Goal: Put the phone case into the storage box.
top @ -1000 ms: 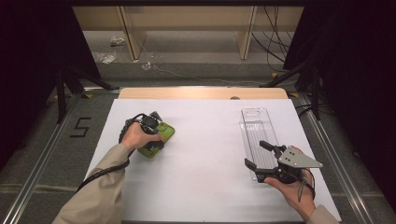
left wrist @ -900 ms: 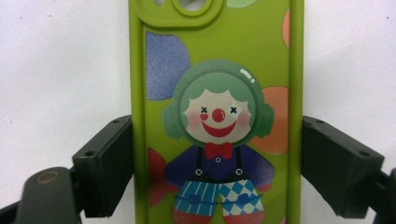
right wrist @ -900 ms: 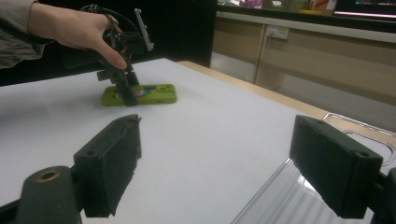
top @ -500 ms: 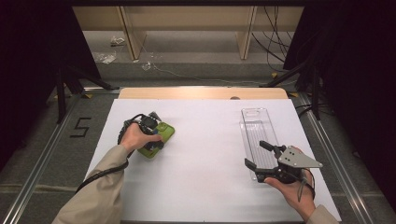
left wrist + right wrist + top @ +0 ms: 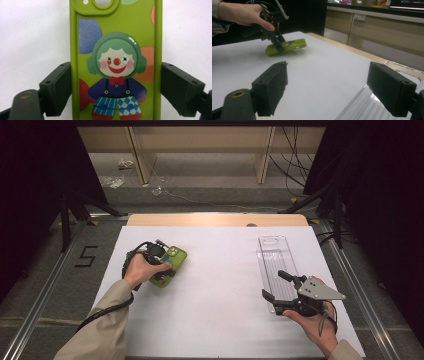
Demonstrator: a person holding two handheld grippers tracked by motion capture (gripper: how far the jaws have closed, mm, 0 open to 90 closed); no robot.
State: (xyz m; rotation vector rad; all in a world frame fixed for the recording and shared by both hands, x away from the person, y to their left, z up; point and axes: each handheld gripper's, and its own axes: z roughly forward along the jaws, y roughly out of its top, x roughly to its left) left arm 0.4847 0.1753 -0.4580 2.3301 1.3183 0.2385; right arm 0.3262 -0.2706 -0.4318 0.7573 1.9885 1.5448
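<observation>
On the white sheet [image 5: 220, 285], left side, a green phone case [image 5: 170, 266] lies face-down with its clown print up. Left hand [image 5: 141, 269] holds the left gripper [image 5: 159, 265] over it. Left gripper view: the case [image 5: 116, 60] runs between the two black jaws, camera cutout at the far end. One jaw touches the case's long edge; the other sits just off the opposite edge, with a thin strip of sheet showing between. So the jaws are closed most of the way around the case, flanking its sides; a firm clamp cannot be confirmed.

Right gripper view: the case [image 5: 287, 46] appears to rest on the sheet with its far end slightly raised, the left gripper [image 5: 274, 37] coming down on its near end, fingers [image 5: 265, 25] wrapped over the gripper body.

Right side: a clear plastic tray [image 5: 275, 265] lies lengthwise on the sheet, well apart from the case. Right hand [image 5: 315, 325] holds the right gripper [image 5: 277, 287] at the tray's near end, grey plate on top. Its jaws are spread wide and hold nothing; in its own view the ribbed tray [image 5: 367, 105] sits below the right-hand jaw, bare sheet between the jaws.

A wooden table edge [image 5: 215, 219] shows beyond the sheet.
</observation>
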